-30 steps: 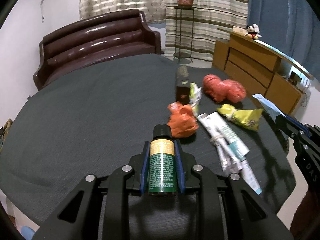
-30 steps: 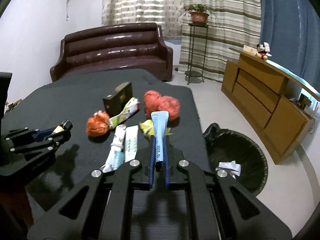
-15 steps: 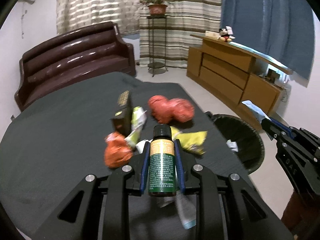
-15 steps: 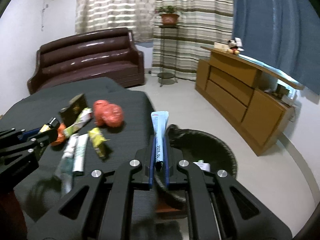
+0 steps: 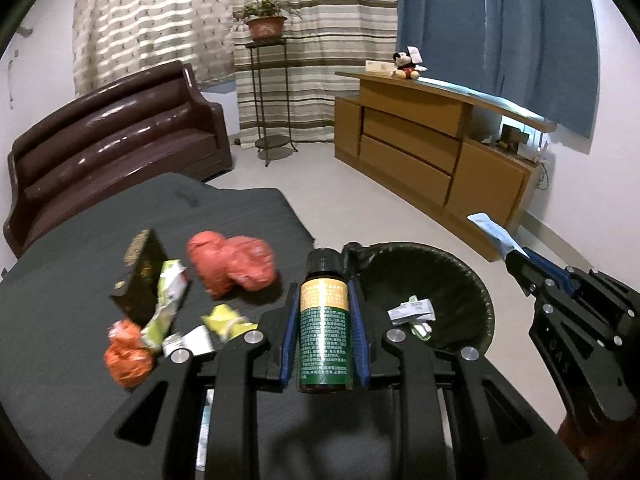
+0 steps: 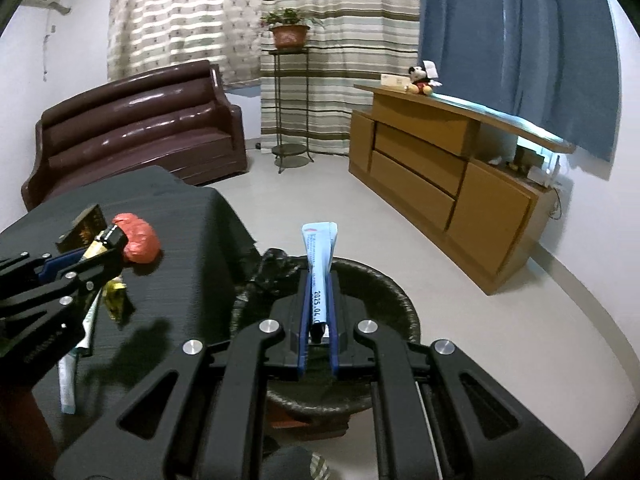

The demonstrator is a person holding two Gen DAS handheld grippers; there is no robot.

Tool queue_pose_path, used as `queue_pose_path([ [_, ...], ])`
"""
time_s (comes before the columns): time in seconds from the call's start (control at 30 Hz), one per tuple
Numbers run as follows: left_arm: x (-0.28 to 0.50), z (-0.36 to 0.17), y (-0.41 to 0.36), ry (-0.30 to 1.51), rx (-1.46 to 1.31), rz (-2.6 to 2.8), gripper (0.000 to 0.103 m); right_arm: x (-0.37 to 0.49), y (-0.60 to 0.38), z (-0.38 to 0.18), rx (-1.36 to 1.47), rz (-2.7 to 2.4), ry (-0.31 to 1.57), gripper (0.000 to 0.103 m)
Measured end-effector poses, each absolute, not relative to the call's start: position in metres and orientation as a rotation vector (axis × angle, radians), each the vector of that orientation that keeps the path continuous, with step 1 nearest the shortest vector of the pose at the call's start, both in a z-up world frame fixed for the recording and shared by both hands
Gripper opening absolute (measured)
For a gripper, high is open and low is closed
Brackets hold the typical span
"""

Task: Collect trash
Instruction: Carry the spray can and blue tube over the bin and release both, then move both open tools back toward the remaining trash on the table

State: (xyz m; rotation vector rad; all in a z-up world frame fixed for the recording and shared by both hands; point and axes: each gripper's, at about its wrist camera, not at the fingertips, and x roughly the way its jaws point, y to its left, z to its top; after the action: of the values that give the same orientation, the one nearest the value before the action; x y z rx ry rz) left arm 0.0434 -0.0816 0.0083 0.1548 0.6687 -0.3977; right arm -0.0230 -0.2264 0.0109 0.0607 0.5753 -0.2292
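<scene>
- Gripping a small green-labelled bottle (image 5: pixel 324 332) between its blue pads, the left gripper (image 5: pixel 323 320) has its jaws closed on the bottle's sides; the black cap points forward, away from the jaws.
- Its label has a tan band above a green panel of fine print, too small to read.
- Just ahead and to the right of those jaws sits the black-lined trash bin (image 5: pixel 472 280) on the floor, with a crumpled white paper scrap (image 5: pixel 412 309) inside.
- Ahead and to the left of the left jaws, on the dark tablecloth (image 5: pixel 80 248), lie a crumpled red bag (image 5: pixel 232 264), a dark box with gold print (image 5: pixel 140 276), a green-and-white wrapper (image 5: pixel 166 308), a yellow wrapper (image 5: pixel 226 320) and an orange crumpled ball (image 5: pixel 128 356), blurred in this view.
- The right gripper (image 6: pixel 319 280) has its jaws fully closed on a flattened white-and-blue tube (image 6: pixel 320 256), which sticks out forward past the fingertips.
- Printed on the tube near the pads is "2025.04"; the rest is hidden.
- Directly beyond and under the right jaws is the bin's rim (image 6: pixel 400 304); nothing stands between the tube and the opening.
- Farther ahead of both jaws stand a brown leather sofa (image 6: pixel 136 136), a metal plant stand with a potted plant (image 6: pixel 289 34), striped curtains, a blue curtain (image 6: pixel 520 48), and a wooden sideboard (image 6: pixel 440 176) carrying a Mickey Mouse plush (image 6: pixel 422 76).
</scene>
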Motion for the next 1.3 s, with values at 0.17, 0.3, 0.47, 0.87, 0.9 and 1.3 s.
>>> queue_pose_path([
  [0.17,0.051,0.001,-0.105,0.683,0.176,-0.406,0.025,-0.018,-0.242,0.004,0.076,-0.247,0.58,0.008],
  [0.3,0.057,-0.004,-0.116,0.694,0.194,-0.407,0.024,-0.012,-0.252,-0.001,0.093,-0.251,0.586,0.008],
  [0.47,0.065,-0.012,-0.13,0.715,0.21,-0.405,0.024,-0.006,-0.26,-0.005,0.107,-0.253,0.591,0.008],
  [0.87,0.078,-0.018,-0.152,0.74,0.231,-0.402,0.024,0.009,-0.277,-0.015,0.139,-0.25,0.605,0.008],
  [0.9,0.078,-0.019,-0.153,0.742,0.234,-0.402,0.024,0.011,-0.278,-0.016,0.14,-0.251,0.606,0.008],
  [1.3,0.081,-0.023,-0.151,0.767,0.225,-0.373,0.047,0.019,-0.284,-0.021,0.166,-0.261,0.624,0.02],
])
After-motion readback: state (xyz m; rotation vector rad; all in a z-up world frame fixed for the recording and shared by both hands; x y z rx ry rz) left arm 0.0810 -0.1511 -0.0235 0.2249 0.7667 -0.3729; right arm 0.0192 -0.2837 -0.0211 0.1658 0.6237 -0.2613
